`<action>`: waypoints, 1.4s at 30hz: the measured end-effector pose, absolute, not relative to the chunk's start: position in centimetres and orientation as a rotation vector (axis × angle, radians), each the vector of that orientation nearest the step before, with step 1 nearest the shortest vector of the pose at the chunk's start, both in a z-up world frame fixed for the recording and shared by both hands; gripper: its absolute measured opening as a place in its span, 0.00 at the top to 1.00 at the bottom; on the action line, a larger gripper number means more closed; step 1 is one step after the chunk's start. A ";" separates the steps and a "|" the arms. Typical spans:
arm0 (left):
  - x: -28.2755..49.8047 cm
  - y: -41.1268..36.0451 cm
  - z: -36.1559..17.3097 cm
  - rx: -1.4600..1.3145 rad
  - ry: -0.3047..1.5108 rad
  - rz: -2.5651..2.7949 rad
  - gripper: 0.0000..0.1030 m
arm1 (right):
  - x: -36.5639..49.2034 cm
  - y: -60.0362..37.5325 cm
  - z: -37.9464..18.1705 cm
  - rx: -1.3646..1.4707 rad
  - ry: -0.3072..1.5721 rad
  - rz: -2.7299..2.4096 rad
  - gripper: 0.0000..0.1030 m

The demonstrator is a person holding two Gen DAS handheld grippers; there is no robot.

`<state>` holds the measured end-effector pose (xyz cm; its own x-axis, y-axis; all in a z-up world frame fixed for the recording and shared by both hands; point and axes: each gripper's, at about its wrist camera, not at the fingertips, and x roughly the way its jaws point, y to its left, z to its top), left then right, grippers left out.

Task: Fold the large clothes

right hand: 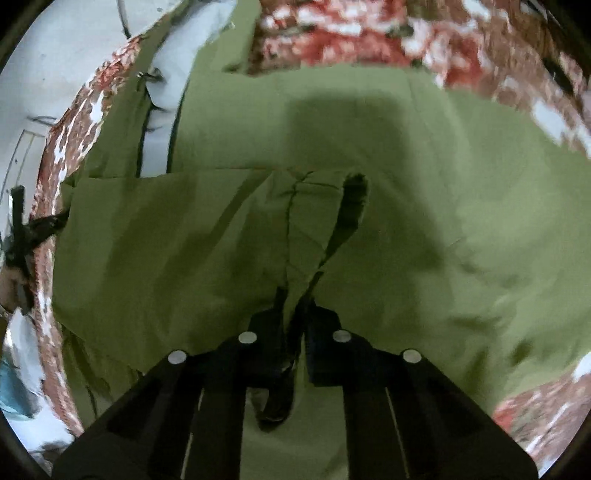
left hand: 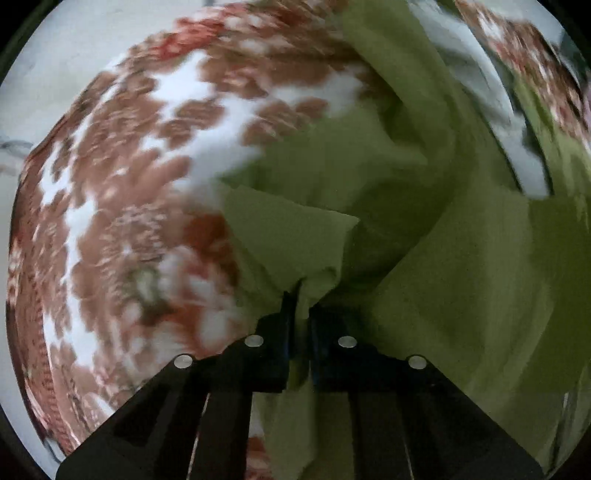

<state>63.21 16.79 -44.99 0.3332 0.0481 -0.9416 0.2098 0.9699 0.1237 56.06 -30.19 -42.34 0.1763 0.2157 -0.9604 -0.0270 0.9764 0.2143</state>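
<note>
Green garment (left hand: 424, 240) was seen in the left wrist view bunched over the right half of the frame, lying on a red-and-white floral cover (left hand: 122, 206). A fold of it was pinched between the near-closed fingers of the left gripper (left hand: 301, 299); cloth also hung down between the finger bases. View was heavily motion-blurred. No containers were visible.

In the right wrist view the green garment (right hand: 424, 177) was spread flatter across the floral cover (right hand: 351, 33), with a folded flap on the left side. A creased ridge of fabric was clamped in the right gripper (right hand: 295, 295), jaws nearly together. A dark strap or loop (right hand: 352, 199) was seen just beyond the tips.
</note>
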 end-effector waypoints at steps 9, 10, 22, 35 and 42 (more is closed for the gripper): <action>63.0 18.0 -45.3 0.170 1.221 -0.105 0.51 | 56.3 -32.8 -44.5 0.020 1.430 0.090 0.89; 62.8 17.4 -45.4 0.178 1.213 -0.120 0.39 | 55.9 -33.8 -45.8 0.023 1.450 0.053 0.84; 53.3 15.7 -40.4 0.137 1.084 -0.193 0.26 | 51.6 -34.6 -41.4 0.106 1.315 0.064 0.12; 49.4 20.7 -49.1 0.230 1.123 -0.038 0.12 | 50.0 -27.5 -46.0 -0.053 1.324 0.121 0.06; 47.1 25.0 -45.9 0.173 1.119 0.032 0.13 | 49.6 -25.4 -45.7 -0.115 1.340 0.154 0.06</action>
